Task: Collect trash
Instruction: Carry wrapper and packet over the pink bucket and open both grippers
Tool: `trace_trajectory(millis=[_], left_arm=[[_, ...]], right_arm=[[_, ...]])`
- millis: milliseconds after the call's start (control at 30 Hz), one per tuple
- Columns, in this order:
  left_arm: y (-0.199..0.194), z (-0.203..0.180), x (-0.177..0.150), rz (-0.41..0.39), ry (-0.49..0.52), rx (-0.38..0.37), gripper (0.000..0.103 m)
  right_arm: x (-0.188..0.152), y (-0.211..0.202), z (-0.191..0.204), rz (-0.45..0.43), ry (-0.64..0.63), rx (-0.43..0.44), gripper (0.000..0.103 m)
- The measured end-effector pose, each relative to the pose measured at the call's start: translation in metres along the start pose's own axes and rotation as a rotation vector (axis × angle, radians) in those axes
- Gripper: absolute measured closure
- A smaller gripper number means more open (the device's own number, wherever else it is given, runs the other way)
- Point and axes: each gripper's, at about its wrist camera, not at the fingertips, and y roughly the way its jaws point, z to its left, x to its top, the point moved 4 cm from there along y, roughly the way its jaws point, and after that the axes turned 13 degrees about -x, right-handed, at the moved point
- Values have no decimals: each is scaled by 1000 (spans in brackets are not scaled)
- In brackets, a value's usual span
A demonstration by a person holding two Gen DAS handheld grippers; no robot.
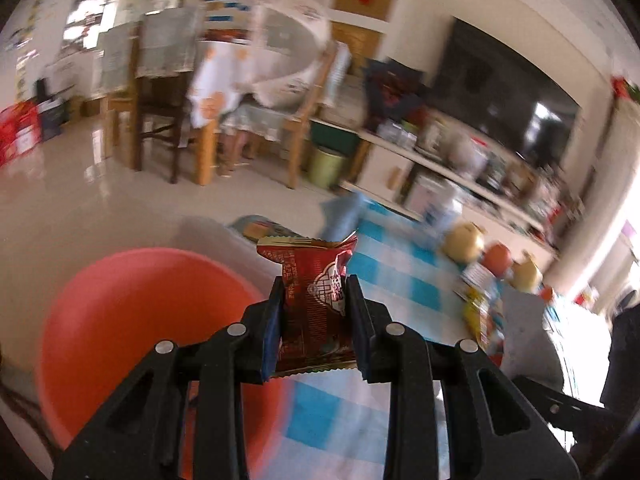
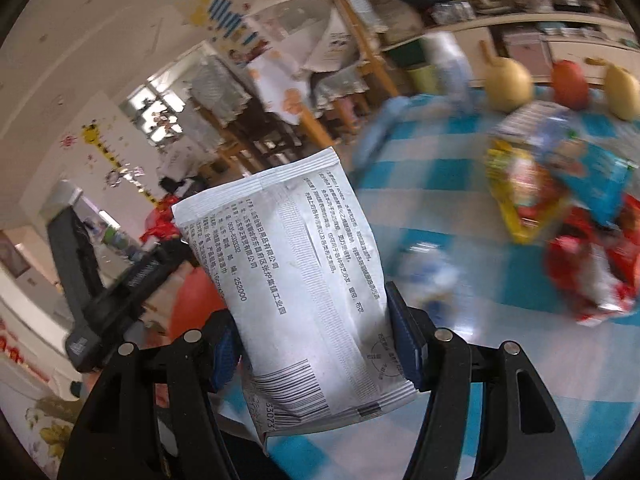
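The left gripper [image 1: 316, 284] has its black jaws drawn narrow, pinching a small red foil snack wrapper [image 1: 316, 304] by its two side edges. The wrapper is glossy and crinkled, with serrated seals at top and bottom and white print on its face; it stands upright between the pads, above the near edge of the table where a round coral-pink plastic basin [image 1: 132, 344] sits just beyond that edge, smooth-walled and blurred.

The right gripper [image 2: 316, 328] stands about half spread, its blue-padded jaws clamped on a wide white plastic pouch [image 2: 296, 280]. The pouch is flat and matt, slightly creased, printed with black text and a barcode near its lower seal, and it tilts up and to the left out of the jaws.

Below both lies a blue-and-white checked tablecloth [image 2: 440, 184], smooth and shiny. Toward its far right part a heap of crumpled wrappers [image 2: 560, 216] in yellow, blue and red lies, and along the far edge stand rounded yellow and red fruit-shaped objects [image 2: 508, 84].
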Motion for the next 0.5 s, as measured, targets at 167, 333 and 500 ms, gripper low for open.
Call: trace_trajectory(millis=[167,333,500], left_arm=[[-19,60,12,-69,-133,121,71],[-30,104,18,-95,-256,184,71],[-35,128,17,-97,-308,256,69]], right_arm=[[11,29,65,23,-71,54,39],[16,66,118,61,-112,102,38],[13,102,137,119,-115,107,30]])
